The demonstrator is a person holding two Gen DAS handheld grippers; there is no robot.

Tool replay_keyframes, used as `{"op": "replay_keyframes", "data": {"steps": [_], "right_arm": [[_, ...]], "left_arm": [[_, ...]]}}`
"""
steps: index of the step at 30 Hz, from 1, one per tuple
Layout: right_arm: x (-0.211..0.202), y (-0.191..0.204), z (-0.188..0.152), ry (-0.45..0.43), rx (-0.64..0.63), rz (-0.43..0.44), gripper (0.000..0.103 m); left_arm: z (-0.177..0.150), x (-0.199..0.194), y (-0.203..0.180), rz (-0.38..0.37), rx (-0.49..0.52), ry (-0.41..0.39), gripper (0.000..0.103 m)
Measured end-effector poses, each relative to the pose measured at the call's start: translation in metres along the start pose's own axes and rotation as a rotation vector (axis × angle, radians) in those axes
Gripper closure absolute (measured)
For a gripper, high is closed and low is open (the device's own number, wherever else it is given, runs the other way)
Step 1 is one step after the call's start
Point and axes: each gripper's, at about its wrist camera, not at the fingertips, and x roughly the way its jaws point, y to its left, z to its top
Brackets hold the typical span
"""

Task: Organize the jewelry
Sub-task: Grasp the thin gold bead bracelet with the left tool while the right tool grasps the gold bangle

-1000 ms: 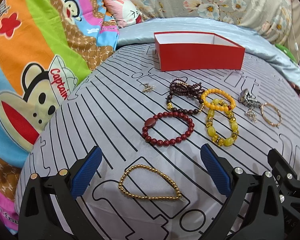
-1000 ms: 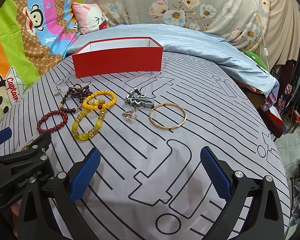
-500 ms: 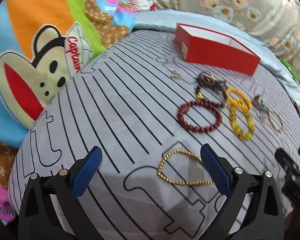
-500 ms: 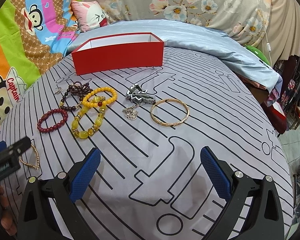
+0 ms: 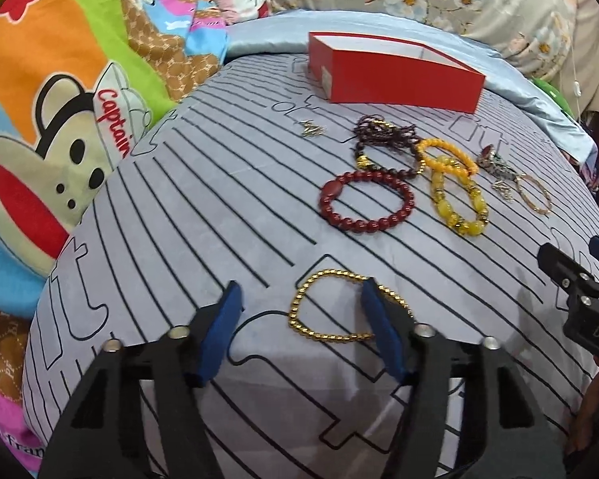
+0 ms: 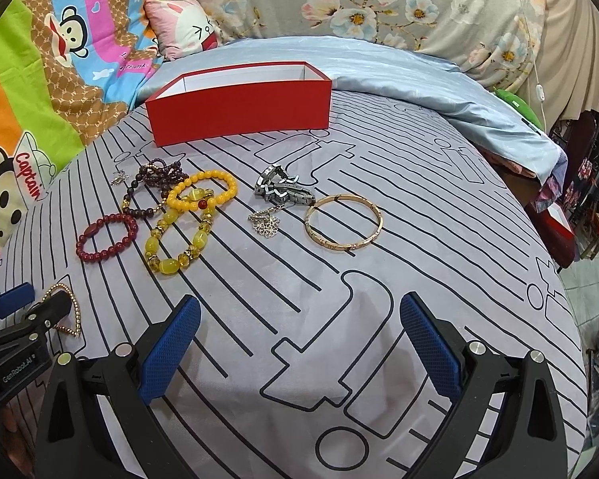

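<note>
My left jaws (image 5: 299,299) are about half open and closing in over the gold bead bracelet (image 5: 331,307) on the bed (image 5: 179,207). One blue pad sits over the bracelet's right side and the other is off to its left, so part of the loop is between them, but the pads aren't pressing on it yet as far as I can see. Can't really tell if that right pad is touching the beads or just above them.

My right jaws (image 6: 299,327) are released, spread wide over bare bedsheet, grasping nothing.

Further out there's the red bead bracelet (image 5: 366,202), then the chunky yellow one (image 5: 459,203) next to it, touching an orange-yellow bracelet (image 5: 445,157) that overlaps a pile of dark maroon beads (image 5: 383,137). Off to the right: a small silver pendant (image 6: 265,223), a silver watch (image 6: 283,189) and a gold bangle (image 6: 343,219). A tiny metal piece (image 5: 311,129) lies alone on the left.

At the far end sits the red box (image 6: 239,107), open on top. What I can see of its white inside looks empty.
</note>
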Motion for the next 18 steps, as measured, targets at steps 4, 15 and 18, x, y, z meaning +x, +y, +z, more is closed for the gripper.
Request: {"op": "replay_keyframes", "data": {"steps": [4, 15, 18], "right_arm": [[0.0, 0.0, 0.0, 0.003, 0.0, 0.002, 0.007], [0.006, -0.027, 0.02, 0.011, 0.05, 0.001, 0.01], [0.015, -0.035, 0.032, 0.021, 0.064, 0.009, 0.012]], "left_arm": [[0.002, -0.001, -0.004, -0.029, 0.012, -0.006, 0.082], [0.024, -0.006, -0.019, -0.119, 0.003, -0.039, 0.099], [0.032, -0.008, -0.023, -0.129, -0.001, -0.054, 0.099]]}}
